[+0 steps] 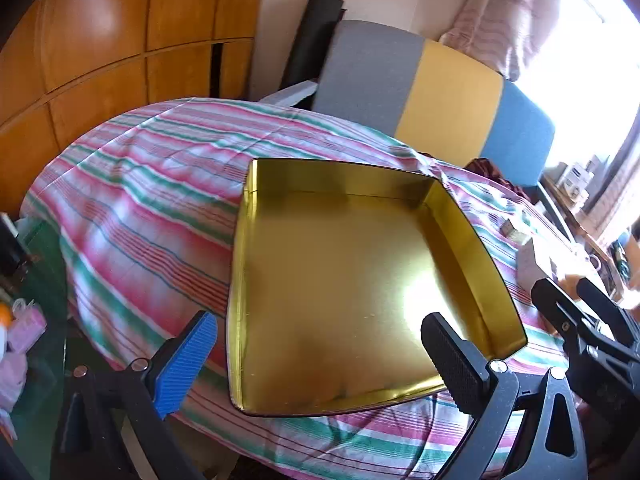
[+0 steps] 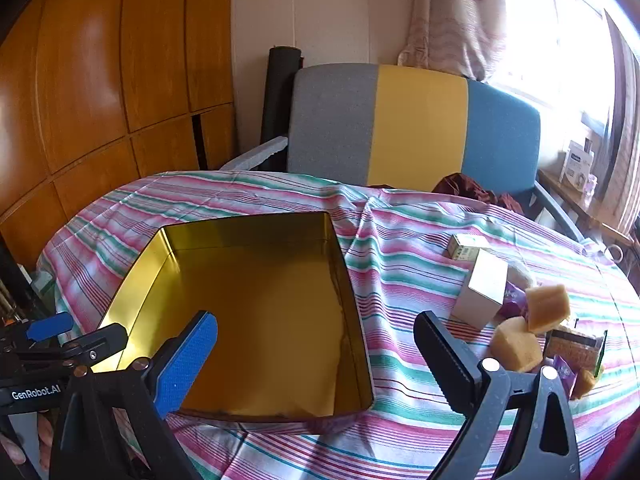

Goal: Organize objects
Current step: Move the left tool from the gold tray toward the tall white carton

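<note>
We see a striped tablecloth (image 2: 400,248) (pink, green and white) covering the table. Behind it stands a chair (image 2: 416,128) with a grey, yellow and blue backrest. A wooden cabinet (image 2: 100,80) lines the wall at left. A curtain (image 2: 452,16) hangs beside the bright window (image 2: 560,40).

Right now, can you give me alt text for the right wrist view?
An empty gold tin sits open on a striped tablecloth, just ahead of the open right gripper. To its right lie a white box, yellow sponge pieces and small packets; the left gripper shows at left.
</note>
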Action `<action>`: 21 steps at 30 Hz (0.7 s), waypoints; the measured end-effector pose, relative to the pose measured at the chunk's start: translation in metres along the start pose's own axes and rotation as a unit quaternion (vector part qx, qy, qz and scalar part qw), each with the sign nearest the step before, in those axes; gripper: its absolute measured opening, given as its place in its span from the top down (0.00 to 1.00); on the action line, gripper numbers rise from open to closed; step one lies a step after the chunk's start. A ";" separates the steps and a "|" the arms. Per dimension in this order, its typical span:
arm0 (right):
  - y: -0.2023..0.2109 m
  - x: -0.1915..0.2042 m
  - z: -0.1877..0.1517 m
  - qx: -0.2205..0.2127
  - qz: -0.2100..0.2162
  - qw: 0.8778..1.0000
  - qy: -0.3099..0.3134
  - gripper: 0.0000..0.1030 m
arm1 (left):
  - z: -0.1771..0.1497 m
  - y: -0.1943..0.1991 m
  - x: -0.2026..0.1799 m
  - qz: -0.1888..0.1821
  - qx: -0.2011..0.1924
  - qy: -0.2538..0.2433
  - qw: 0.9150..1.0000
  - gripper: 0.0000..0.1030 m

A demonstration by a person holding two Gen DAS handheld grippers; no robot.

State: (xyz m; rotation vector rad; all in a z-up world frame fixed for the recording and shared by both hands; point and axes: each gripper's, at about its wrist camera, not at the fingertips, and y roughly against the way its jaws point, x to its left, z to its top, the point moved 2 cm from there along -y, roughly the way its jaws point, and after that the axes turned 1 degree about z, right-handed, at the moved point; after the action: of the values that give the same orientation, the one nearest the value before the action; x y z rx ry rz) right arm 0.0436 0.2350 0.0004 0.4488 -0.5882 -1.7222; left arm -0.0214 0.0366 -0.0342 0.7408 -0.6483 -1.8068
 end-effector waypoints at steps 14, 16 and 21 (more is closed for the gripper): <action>0.008 -0.096 -0.016 0.040 -0.026 0.995 -0.084 0.02 | 0.020 0.004 -0.042 -0.097 -0.014 -0.051 0.994 0.00; 0.011 -0.122 -0.019 0.047 -0.038 0.992 -0.106 0.02 | 0.026 0.004 -0.054 -0.122 -0.011 -0.056 0.991 0.00; 0.023 -0.200 -0.027 0.064 -0.087 0.979 -0.170 0.02 | 0.038 -0.007 -0.091 -0.159 0.017 -0.080 0.984 0.00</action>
State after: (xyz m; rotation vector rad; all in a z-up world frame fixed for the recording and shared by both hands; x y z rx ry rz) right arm 0.1222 0.4217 -0.0096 0.3020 -0.9333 -1.9539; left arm -0.0280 0.1282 0.0029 0.7602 -0.6981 -2.1712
